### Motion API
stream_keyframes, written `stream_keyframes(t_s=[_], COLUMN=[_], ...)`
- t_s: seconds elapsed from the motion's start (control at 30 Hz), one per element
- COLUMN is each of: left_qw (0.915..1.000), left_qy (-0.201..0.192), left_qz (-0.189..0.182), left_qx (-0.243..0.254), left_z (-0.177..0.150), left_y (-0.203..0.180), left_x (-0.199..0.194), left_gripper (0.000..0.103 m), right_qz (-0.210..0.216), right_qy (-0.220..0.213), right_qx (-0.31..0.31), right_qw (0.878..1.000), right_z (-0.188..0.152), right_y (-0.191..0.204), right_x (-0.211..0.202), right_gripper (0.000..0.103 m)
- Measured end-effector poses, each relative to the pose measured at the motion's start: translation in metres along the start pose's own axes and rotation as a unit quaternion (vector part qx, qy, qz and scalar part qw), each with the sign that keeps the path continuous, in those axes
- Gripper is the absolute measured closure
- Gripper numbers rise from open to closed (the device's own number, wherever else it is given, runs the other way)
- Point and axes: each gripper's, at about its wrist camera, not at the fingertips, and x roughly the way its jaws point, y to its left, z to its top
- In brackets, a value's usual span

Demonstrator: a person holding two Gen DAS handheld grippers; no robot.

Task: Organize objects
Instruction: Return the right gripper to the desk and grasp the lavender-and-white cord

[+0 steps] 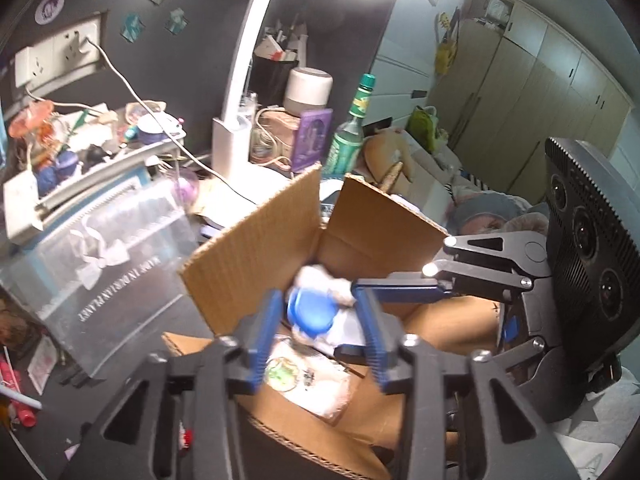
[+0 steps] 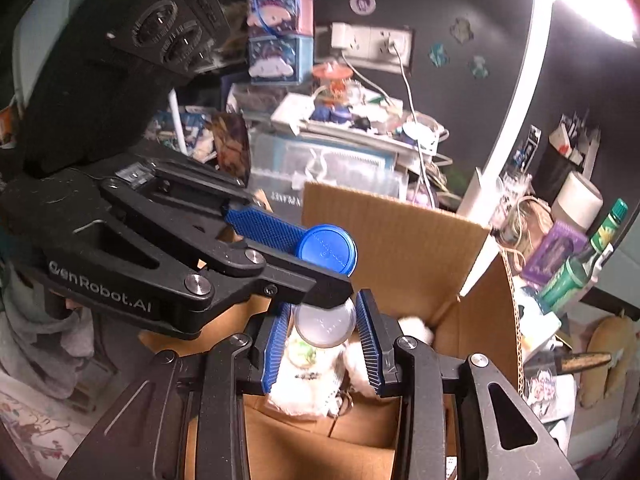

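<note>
Over the open cardboard box (image 2: pixel 400 240), the right gripper (image 2: pixel 324 308) is clamped on a clear round jar (image 2: pixel 326 326), its blue pads against the jar's sides. The left gripper (image 1: pixel 319 299) reaches in from the left with its jaws apart; a blue lid (image 2: pixel 328 250) sits between them just above the jar, resting against one pad only. White fluffy stuff (image 2: pixel 416 326) and a printed packet (image 1: pixel 288 372) lie inside the box.

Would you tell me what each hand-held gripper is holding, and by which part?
Right hand-held gripper: pale round container, clamped across its sides. A blue round lid sits between the fingers of the left hand-held gripper; grip unclear.
</note>
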Motion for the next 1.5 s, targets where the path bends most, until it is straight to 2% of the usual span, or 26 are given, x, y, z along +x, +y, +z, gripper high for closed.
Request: stream_keyframes(t_s=[0.03,0.23,0.43,0.57,0.73,0.83,0.97,1.1,1.2,1.27,1.33,1.4,1.5], left_qw=[1.0000,0.9993,0.9964,0.9915,0.9820,0.9764,0.9703,0.9610,0.9560,0.9551,0.9533,0.9519,0.9518], left_qy=[-0.004,-0.033,-0.071,-0.098,-0.105,-0.108,-0.114,-0.106,-0.096,-0.092,-0.088,-0.087,-0.089], left_qz=[-0.001,0.013,0.044,0.081,0.146,0.168,0.183,0.217,0.221,0.213,0.211,0.215,0.213], left_qx=[0.001,0.008,-0.001,-0.027,-0.058,-0.081,-0.110,-0.135,-0.168,-0.184,-0.197,-0.200,-0.202], left_z=[0.000,-0.006,-0.025,-0.049,-0.095,-0.124,-0.163,-0.209,-0.236,-0.248,-0.255,-0.261,-0.262], left_y=[0.000,0.002,0.016,0.036,0.065,0.081,0.097,0.110,0.121,0.126,0.128,0.128,0.129], left_x=[-0.003,-0.027,-0.071,-0.105,-0.132,-0.145,-0.160,-0.162,-0.161,-0.161,-0.161,-0.163,-0.165], left_gripper=[0.050,0.033,0.024,0.019,0.017,0.017,0.016,0.015,0.015,0.015,0.015,0.015,0.015], right_qz=[-0.002,-0.006,0.010,0.054,0.116,0.162,0.203,0.189,0.171,0.133,0.115,0.097,0.089], right_qy=[0.002,0.005,-0.012,-0.035,-0.053,-0.037,0.003,0.045,0.072,0.060,0.052,0.050,0.051], right_qx=[0.002,0.008,0.001,-0.017,-0.065,-0.082,-0.078,-0.051,-0.013,-0.003,0.007,0.020,0.007], right_qw=[1.000,1.000,1.000,0.998,0.990,0.983,0.976,0.980,0.983,0.989,0.992,0.994,0.995], right_z=[0.000,-0.001,0.005,0.015,0.025,0.025,0.015,-0.008,-0.021,-0.023,-0.021,-0.019,-0.020], right_y=[-0.001,-0.003,0.013,0.044,0.099,0.135,0.168,0.190,0.200,0.206,0.212,0.213,0.216], right_x=[0.001,-0.002,-0.009,-0.018,-0.015,0.006,0.047,0.104,0.141,0.154,0.162,0.170,0.175], right_gripper=[0.072,0.069,0.069,0.069,0.063,0.058,0.058,0.058,0.057,0.055,0.048,0.048,0.048])
